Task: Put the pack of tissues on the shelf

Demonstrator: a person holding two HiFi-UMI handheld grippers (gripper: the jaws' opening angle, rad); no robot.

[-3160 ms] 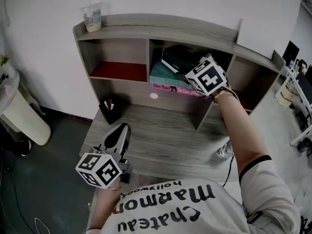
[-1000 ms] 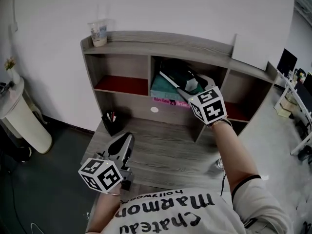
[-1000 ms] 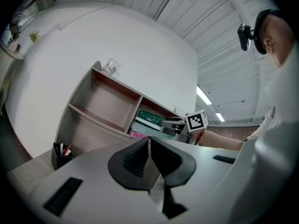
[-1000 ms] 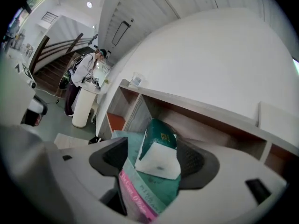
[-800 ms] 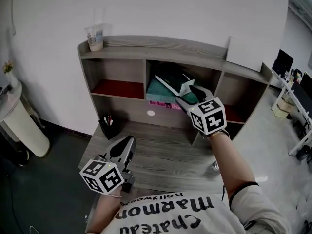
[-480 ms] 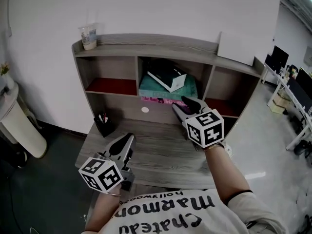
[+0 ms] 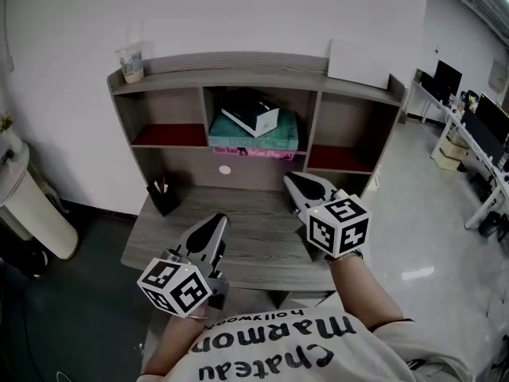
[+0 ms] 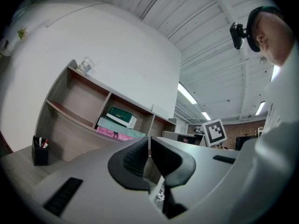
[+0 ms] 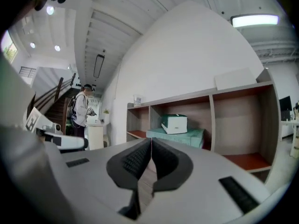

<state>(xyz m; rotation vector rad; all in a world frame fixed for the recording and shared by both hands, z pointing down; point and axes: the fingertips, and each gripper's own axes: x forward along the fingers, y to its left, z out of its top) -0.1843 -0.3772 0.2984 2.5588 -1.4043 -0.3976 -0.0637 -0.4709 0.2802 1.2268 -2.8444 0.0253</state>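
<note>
The pack of tissues (image 7: 250,118), a dark green and white box, lies tilted on teal books (image 7: 256,140) in the middle compartment of the grey wooden shelf (image 7: 238,62). It also shows in the left gripper view (image 8: 117,117) and the right gripper view (image 9: 174,123). My right gripper (image 7: 290,178) hovers over the desk (image 7: 254,233) in front of the shelf, well clear of the pack; its jaws (image 9: 151,148) are shut with nothing between them. My left gripper (image 7: 219,220) hangs low over the desk's near edge, shut and empty (image 8: 149,146).
A black pen holder (image 7: 163,199) stands at the desk's back left. A plastic cup (image 7: 131,60) and a white board (image 7: 358,60) sit on the shelf top. The side compartments have red floors. A white bin (image 7: 24,205) stands on the floor at left.
My right gripper has drawn back from the middle compartment to above the desk, and its jaws have come together. The pack stays on the books. The left gripper has barely moved.
</note>
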